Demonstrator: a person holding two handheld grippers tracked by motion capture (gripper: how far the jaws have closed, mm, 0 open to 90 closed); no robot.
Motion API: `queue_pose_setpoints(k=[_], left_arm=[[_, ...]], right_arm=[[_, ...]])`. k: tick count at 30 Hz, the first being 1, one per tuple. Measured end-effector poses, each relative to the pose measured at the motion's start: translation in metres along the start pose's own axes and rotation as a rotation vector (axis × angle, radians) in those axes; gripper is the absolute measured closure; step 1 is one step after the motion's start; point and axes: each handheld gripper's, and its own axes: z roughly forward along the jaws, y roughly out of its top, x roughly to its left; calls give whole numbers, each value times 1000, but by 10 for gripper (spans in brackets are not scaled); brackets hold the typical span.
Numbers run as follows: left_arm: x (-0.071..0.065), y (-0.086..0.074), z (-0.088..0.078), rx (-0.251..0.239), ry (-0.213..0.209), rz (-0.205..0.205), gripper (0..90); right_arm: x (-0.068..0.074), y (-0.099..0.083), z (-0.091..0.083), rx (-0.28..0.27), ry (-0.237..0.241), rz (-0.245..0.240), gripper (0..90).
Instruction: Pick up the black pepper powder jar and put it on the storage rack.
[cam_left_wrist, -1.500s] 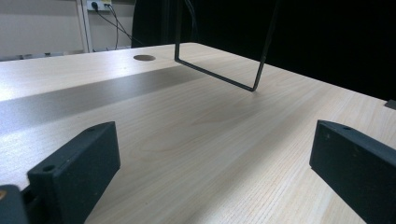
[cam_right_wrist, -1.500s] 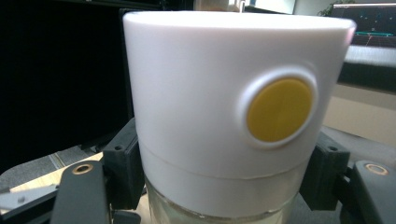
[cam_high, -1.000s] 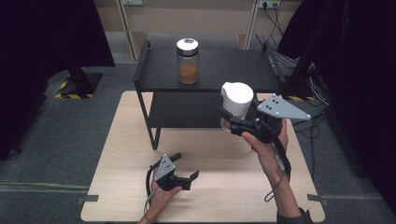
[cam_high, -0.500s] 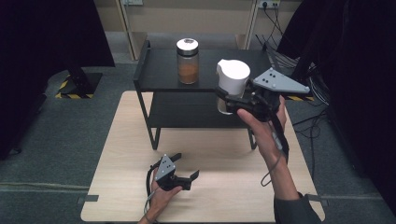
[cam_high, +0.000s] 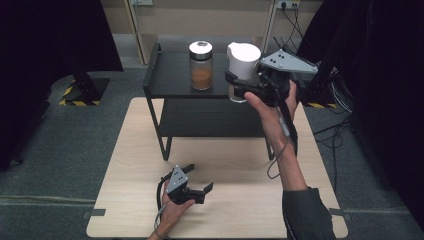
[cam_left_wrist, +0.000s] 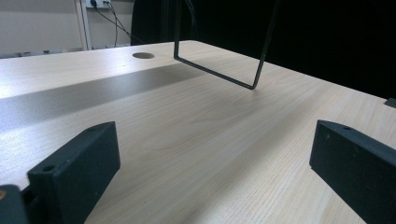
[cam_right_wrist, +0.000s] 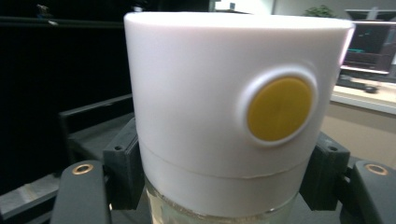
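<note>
Up top, right tongs (cam_high: 239, 85) clamp white-lidded jar (cam_high: 243, 60) over shelf (cam_high: 170, 85) edge; left tongs (cam_high: 200, 190) apart w/ bare table (cam_high: 240, 200) ahead.

The white-lidded jar (cam_high: 243, 65) stands upright, its tall white cap bearing a round yellow button on the side; below the cap, clear glass shows. It hangs over the black shelf's (cam_high: 170, 82) top tier, near the right edge.

Matt pale wood-grain table (cam_left_wrist: 196, 140), smooth white plastic jar lid (cam_right_wrist: 196, 93), matt blk metal shelf (cam_high: 172, 82)
</note>
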Motion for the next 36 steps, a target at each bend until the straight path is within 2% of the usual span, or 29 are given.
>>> queue_pose_setpoints(k=[6, 23, 36], left_arm=[[0, 0, 0, 1, -1, 1, 11], [0, 0, 0, 0, 0, -1, 12], [0, 0, 0, 1, -1, -2, 12]], right_arm=[[2, 1, 14, 6, -45, -8, 307], [2, 4, 46, 24, -124, 6, 307], [4, 4, 59, 31, -143, 17, 307]])
